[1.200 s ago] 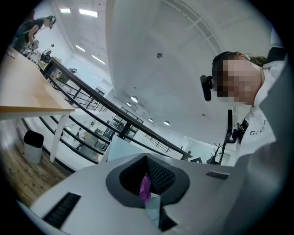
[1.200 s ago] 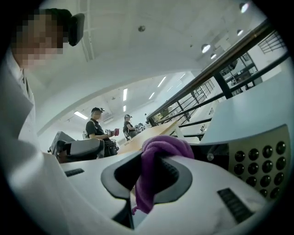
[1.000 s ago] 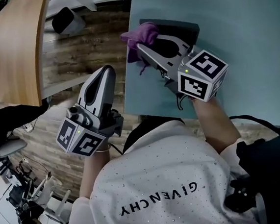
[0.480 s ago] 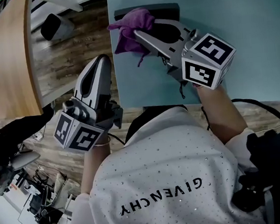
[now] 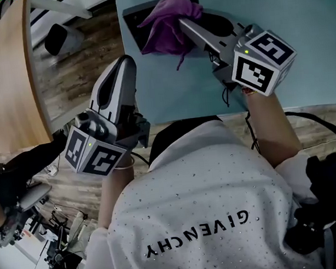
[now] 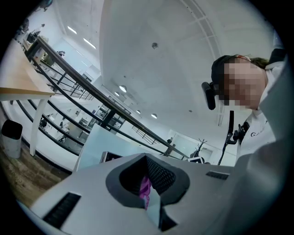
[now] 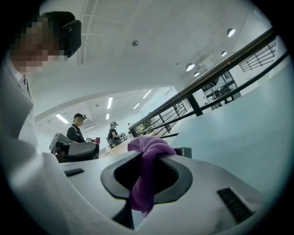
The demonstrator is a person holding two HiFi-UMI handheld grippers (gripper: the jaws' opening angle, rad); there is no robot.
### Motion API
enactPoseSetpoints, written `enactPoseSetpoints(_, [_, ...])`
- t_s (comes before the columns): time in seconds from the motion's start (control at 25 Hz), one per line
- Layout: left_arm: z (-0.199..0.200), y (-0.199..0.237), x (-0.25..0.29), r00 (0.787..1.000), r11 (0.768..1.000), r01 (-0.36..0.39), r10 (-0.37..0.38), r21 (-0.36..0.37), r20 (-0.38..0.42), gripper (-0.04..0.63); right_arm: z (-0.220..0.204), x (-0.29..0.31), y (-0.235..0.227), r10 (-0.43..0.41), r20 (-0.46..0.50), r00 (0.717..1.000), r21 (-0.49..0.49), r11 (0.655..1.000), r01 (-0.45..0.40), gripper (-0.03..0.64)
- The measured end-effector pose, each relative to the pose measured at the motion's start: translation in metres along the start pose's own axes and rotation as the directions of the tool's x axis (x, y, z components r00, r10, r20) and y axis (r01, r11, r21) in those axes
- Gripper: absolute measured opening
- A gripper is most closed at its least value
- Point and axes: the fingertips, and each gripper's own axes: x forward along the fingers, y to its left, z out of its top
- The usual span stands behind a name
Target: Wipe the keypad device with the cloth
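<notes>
In the head view the dark keypad device [image 5: 135,19] lies at the near left corner of the pale blue table [image 5: 298,12]. My right gripper [image 5: 184,24] is shut on a bunched purple cloth [image 5: 168,18], which rests on the device's top and hides its middle. The right gripper view shows the cloth [image 7: 147,160] draped between the shut jaws [image 7: 143,183], with a dark corner of the device [image 7: 184,151] behind it. My left gripper [image 5: 124,61] hangs off the table's left edge over the floor. It [image 6: 151,206] is shut on nothing, and the cloth [image 6: 145,189] shows beyond it.
A wooden desk [image 5: 3,76] and a black bin [image 5: 58,38] stand on the plank floor [image 5: 73,69] to the left. The table edge runs just in front of my body. Two people [image 7: 77,128] stand far off in the right gripper view.
The right gripper has carried the cloth from the device's left end, at the table edge, rightward onto its top. The left gripper has barely moved.
</notes>
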Motion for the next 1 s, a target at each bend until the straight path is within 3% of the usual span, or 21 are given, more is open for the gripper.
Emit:
enactPoseSetpoints(0.28, [0.018, 0.003, 0.014, 0.999, 0.999, 0.033, -0.034, -0.015, -0.01, 0.0, 0.018, -0.002, -0.026, -0.115, 0.0, 0.993, 0.009, 0.993, 0.115, 0.064])
enactPoseSetpoints(0.52, [0.018, 0.009, 0.016, 1.0, 1.0, 0.026, -0.026, -0.006, 0.006, 0.0, 0.016, -0.005, -0.041, -0.157, -0.012, 0.988, -0.021, 0.987, 0.157, 0.064])
enactPoseSetpoints(0.88, [0.027, 0.022, -0.016, 0.995, 0.996, -0.086, 0.087, -0.012, 0.044, 0.0, 0.009, 0.035, 0.016, 0.015, -0.075, 0.997, -0.197, 0.98, -0.03, 0.064])
enactPoseSetpoints(1.0, [0.027, 0.028, -0.026, 0.991, 0.993, -0.119, 0.12, -0.01, 0.064, 0.0, 0.001, 0.057, 0.029, 0.057, -0.108, 0.993, -0.212, 0.974, -0.079, 0.064])
